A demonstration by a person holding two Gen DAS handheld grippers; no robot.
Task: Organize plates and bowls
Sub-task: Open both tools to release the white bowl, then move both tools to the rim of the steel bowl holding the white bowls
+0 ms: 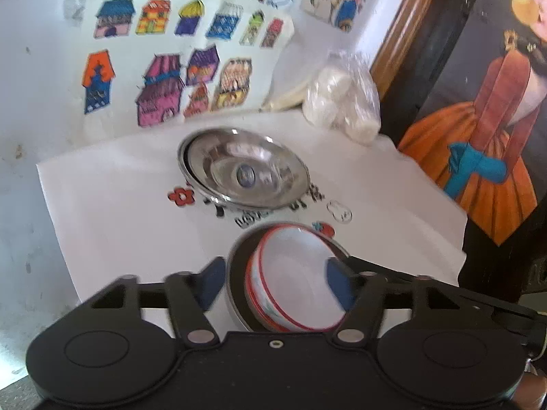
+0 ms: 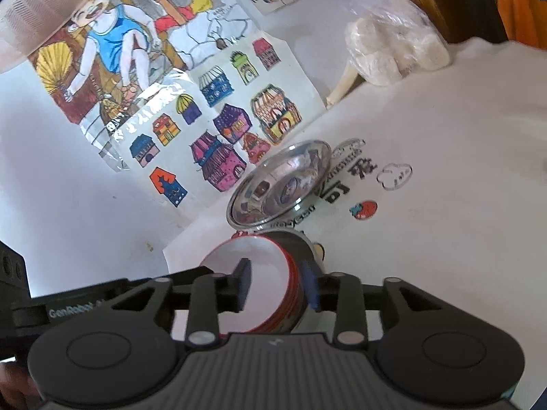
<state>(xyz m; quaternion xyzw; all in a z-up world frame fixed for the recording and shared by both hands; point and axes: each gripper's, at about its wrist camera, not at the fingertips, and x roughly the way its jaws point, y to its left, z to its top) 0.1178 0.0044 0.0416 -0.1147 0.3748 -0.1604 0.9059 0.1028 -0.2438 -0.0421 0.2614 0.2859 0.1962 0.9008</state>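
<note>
Your left gripper (image 1: 277,283) sits low in the left wrist frame with its blue-padded fingers (image 1: 210,285) spread to either side of a stack of white bowls with red rims (image 1: 297,290). The left pad stands clear of the stack; the right pad lies at or over the rim, and the blur keeps you from telling whether it touches. The stack is nested in a darker metal bowl (image 1: 236,287) that shows at its left edge.

In the right wrist frame your right gripper (image 2: 278,285) meets the same bowls (image 2: 259,280) at lower centre. One finger (image 2: 244,282) is over the white inside, the other is against the red-striped outer wall, so the fingers straddle the rim; whether they pinch it you cannot tell.

Beyond the stack, in the middle of both frames, a shiny steel plate (image 1: 244,169) (image 2: 280,186) rests on the white printed sheet (image 1: 112,225) that covers the surface. At the upper right a clear plastic bag of white lumps (image 1: 342,102) (image 2: 393,48) lies near the sheet's far edge. Coloured drawings of houses (image 1: 164,68) (image 2: 218,130) fill the upper left.
</note>
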